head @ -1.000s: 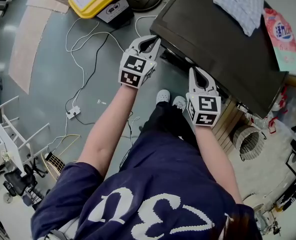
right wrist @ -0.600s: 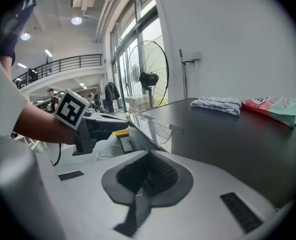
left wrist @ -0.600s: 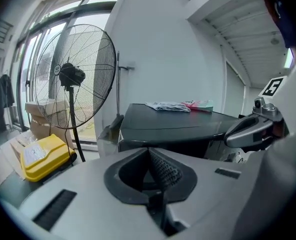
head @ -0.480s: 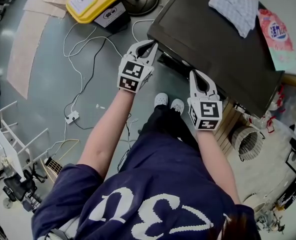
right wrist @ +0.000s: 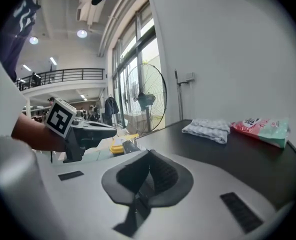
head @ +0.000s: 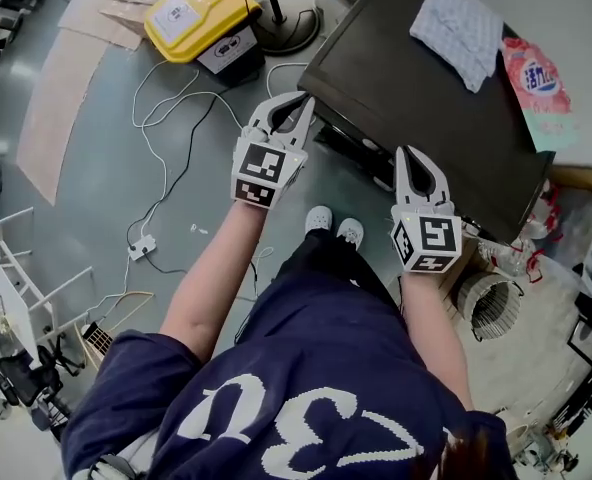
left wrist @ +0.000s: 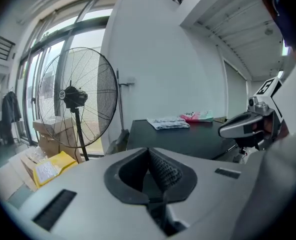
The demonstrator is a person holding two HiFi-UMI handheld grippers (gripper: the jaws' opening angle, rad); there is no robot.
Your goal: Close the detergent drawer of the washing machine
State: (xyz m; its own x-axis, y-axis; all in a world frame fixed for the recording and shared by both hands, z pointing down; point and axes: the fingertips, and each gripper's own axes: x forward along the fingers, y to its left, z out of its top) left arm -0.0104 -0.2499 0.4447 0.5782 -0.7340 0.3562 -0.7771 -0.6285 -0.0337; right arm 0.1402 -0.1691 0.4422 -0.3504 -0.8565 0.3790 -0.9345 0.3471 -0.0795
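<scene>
fingers [left wrist: 162, 170] of left gripper [head: 301, 101] and right gripper [head: 408, 155] were pressed shut, empty, the washing machine [head: 416, 98] just ahead of their tips.

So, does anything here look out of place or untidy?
Yes. A dark drawer seems to stick out of the washer's front, just below its top edge. On the floor, white cables lie in loose loops not far from the person's shoes, a possible trip risk.

Shirt [head: 306, 368] bears big white outlined figures, a 3 among them; pink packet [head: 534, 83] print is too small to read.
</scene>
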